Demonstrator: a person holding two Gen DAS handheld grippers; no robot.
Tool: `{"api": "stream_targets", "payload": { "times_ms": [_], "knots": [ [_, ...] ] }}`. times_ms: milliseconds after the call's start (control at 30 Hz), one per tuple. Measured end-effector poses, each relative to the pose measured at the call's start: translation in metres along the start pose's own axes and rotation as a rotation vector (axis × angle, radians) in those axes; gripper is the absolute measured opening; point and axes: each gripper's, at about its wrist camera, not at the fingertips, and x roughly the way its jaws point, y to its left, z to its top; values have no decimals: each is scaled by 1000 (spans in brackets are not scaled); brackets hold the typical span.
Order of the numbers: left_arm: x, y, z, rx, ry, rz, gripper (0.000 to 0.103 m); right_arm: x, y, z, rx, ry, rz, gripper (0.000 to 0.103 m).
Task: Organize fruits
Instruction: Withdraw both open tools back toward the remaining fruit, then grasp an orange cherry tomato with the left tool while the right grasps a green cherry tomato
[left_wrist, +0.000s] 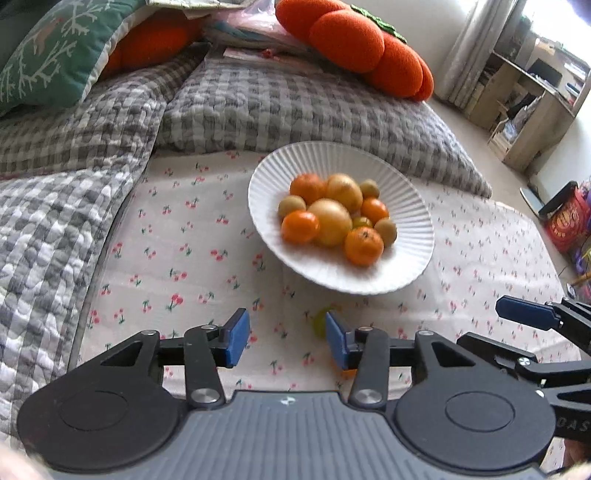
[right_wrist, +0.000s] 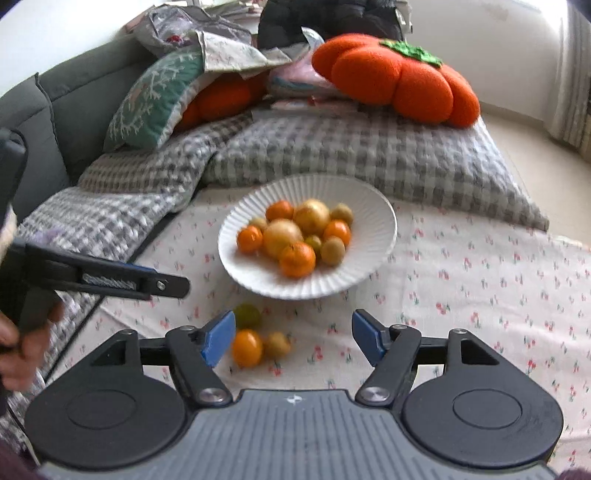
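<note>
While both claws stand open and empty, aim your right claw (right_wrist: 291, 339) at the three loose fruits (right_wrist: 255, 338) on the cherry-print cloth (right_wrist: 461, 295), near side of the white plate (right_wrist: 373, 221). Take one at a time, squeeze gently, and keep your left claw (left_wrist: 286, 338) off the pile.

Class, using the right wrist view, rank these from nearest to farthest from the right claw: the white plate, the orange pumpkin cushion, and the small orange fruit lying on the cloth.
1. Small orange fruit: on the cloth, just beside the right claw, by its left finger.
2. White plate: mid-scene, holding piled fruit.
3. Orange pumpkin cushion: far back, upper right, on the checked quilt.
</note>
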Motion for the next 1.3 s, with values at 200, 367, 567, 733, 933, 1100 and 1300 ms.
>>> {"api": "stream_targets", "payload": {
  "times_ms": [200,367,567,733,933,1100,1300],
  "knots": [
    [-5,3,-7,-29,6,-13,65,-9,10,-4,-35,-17,8,77],
    [-4,-2,-11,-20,-17,-31,75,-13,7,-6,-45,-28,12,84],
    [11,-3,-15,-22,0,-50,75,-6,-1,-11,-47,-7,0,84],
    [24,-5,-18,-59,33,-105,75,3,3,-18,-117,23,-2,80],
    [40,-21,-26,-50,52,-133,70,13,11,-29,-208,86,6,75],
    [52,-28,-29,-44,59,-133,62,22,19,-40,-265,126,7,72],
    [63,-32,-34,-6,69,-130,47,36,27,-49,-303,198,-13,64]
  ]
}}
